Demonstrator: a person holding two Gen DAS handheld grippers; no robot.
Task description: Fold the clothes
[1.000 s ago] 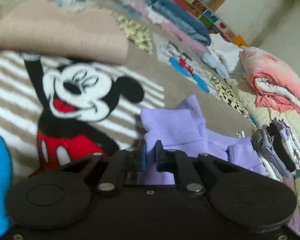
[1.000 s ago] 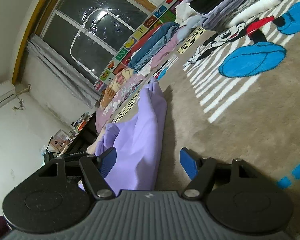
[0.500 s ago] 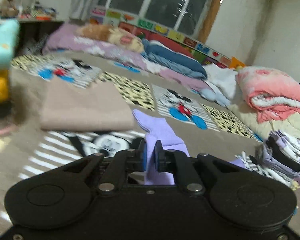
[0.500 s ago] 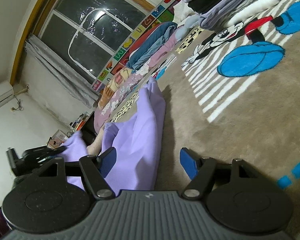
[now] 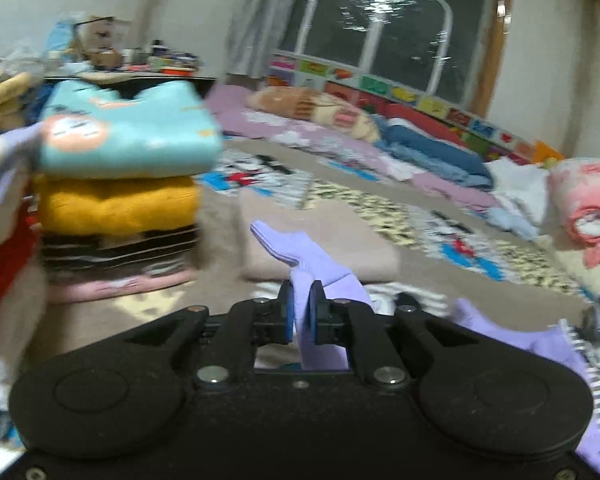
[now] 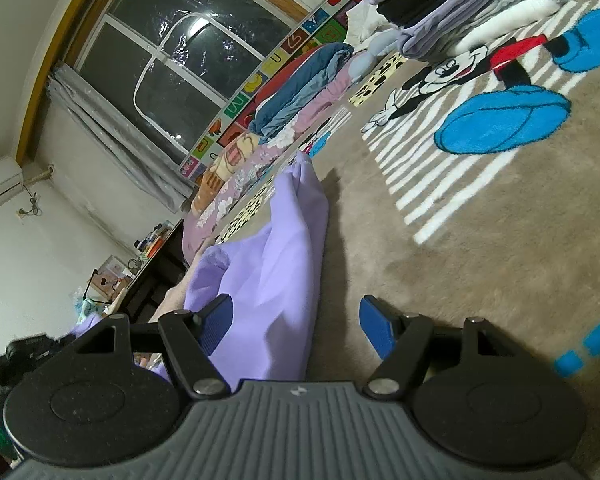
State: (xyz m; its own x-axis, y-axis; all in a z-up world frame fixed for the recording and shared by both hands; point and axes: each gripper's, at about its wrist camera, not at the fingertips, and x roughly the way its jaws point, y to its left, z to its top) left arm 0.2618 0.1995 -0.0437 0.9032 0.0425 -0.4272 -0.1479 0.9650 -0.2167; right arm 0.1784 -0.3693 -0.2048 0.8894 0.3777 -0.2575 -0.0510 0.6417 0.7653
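Observation:
A lilac garment [image 5: 320, 264] lies on the beige Mickey Mouse carpet [image 6: 480, 240]. My left gripper [image 5: 300, 312] is shut on a fold of it and holds that end lifted above the carpet. In the right wrist view the lilac garment [image 6: 284, 248] stretches away in a long ridge. My right gripper [image 6: 296, 324] is open, low over the carpet, with the near end of the garment between its blue pads [image 6: 374, 332]. The left gripper shows at the far left of that view.
A stack of folded clothes [image 5: 120, 184], light blue and mustard on top, stands at the left. A folded beige item [image 5: 320, 236] lies ahead. Rolled bedding [image 5: 420, 148] lines the window wall. Another clothes stack [image 6: 460, 8] sits at the right wrist view's upper right.
My left gripper has risen and swung left with the lilac garment, from looking down at the carpet to facing the room and the clothes stack. My right gripper has stayed open and still.

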